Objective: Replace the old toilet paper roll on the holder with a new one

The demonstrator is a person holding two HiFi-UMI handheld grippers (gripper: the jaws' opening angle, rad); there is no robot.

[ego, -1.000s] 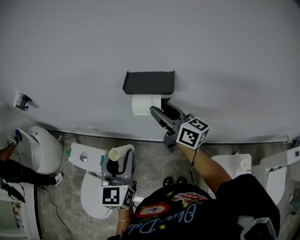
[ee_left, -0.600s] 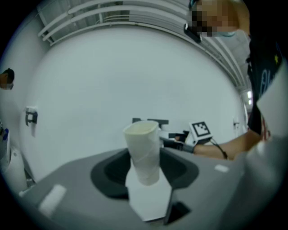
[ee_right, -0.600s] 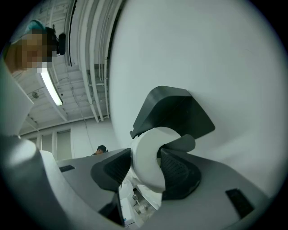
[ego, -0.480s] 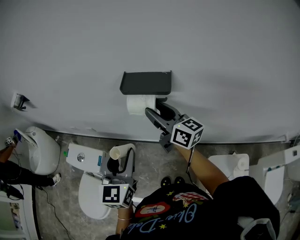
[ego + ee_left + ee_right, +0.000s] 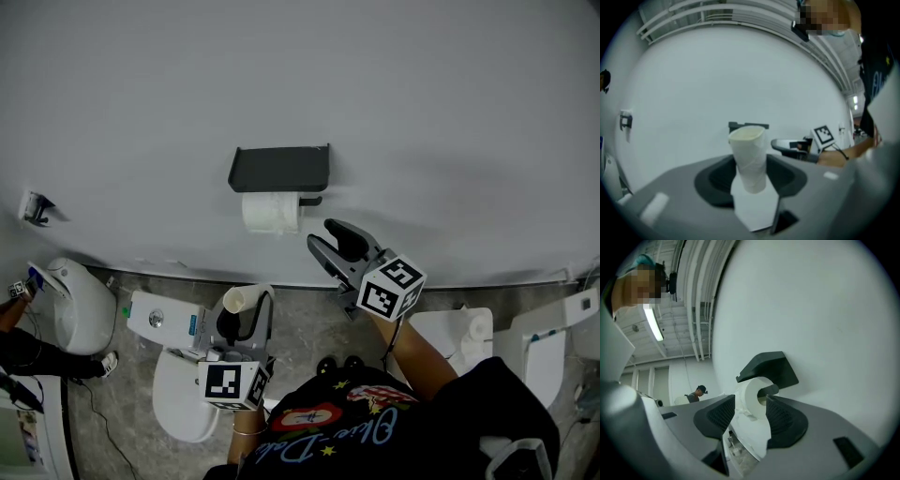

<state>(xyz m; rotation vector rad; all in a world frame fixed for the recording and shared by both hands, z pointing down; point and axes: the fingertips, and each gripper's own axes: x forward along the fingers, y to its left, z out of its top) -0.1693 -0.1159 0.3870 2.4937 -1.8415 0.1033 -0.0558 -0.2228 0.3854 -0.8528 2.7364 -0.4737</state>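
Note:
A full white toilet paper roll hangs on the spindle under the black wall holder. My right gripper stands just right of the roll, clear of it. Its jaws are opening, with nothing between them. Lower down, over the toilet, my left gripper is shut on the old roll, a nearly bare tube that stands upright between its jaws.
A white toilet with its cistern stands below the left gripper. Another white fixture sits at the left and more at the right. A small fitting is on the wall. A person is at the left edge.
My right gripper has drawn back from the roll on the holder, down and to the right, leaving the roll on the spindle. The left gripper still holds the old roll.

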